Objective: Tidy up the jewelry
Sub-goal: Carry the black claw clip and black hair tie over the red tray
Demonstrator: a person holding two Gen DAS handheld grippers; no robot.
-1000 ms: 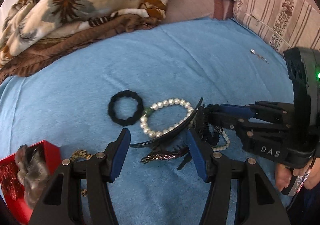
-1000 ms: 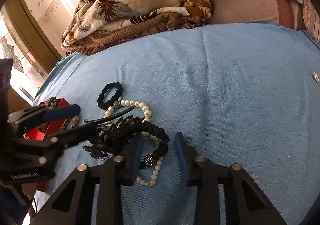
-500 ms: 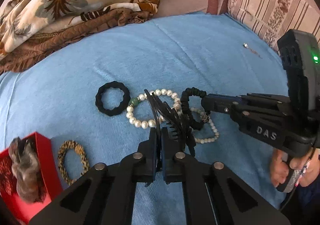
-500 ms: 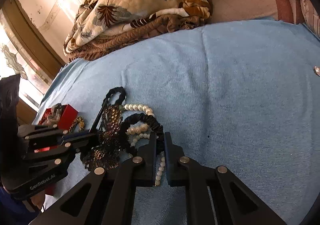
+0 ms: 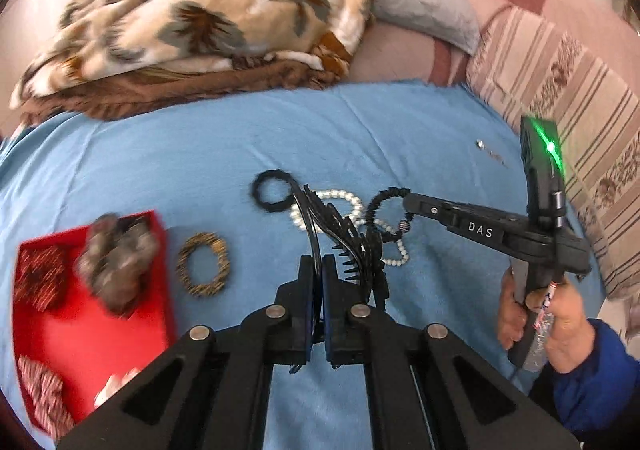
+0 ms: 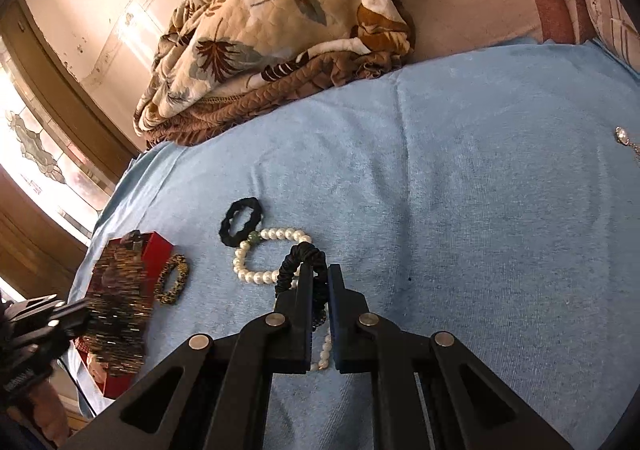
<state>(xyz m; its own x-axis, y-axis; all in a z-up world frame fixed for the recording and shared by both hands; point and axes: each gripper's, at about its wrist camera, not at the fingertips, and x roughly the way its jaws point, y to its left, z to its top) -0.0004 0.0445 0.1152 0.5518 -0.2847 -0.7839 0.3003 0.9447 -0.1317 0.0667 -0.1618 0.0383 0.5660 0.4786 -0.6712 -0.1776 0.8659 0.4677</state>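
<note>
Both my grips are clamped on hair pieces over the blue bed cover.

My left fingers [image 5: 316, 270] pinch the black comb clip [image 5: 340, 226] above the red box [image 5: 92, 314]; my right fingers [image 6: 319, 282] squeeze the black scrunchie [image 6: 298, 256] beside the pearl bracelet [image 6: 260, 254]. Bare cover [image 6: 480, 190] stretches rightward.

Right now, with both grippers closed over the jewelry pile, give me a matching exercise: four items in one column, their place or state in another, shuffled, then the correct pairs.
Items
1. black hair comb
2. black fabric scrunchie
3. leopard-print hair tie
4. grey furry scrunchie

Places or states
A. lies loose on the blue towel, beside the red box
B. clamped in the left gripper
C. sits inside the red box
D. pinched by the right gripper, over the pearl bracelet

Pairs: 1-B, 2-D, 3-A, 4-C
</note>
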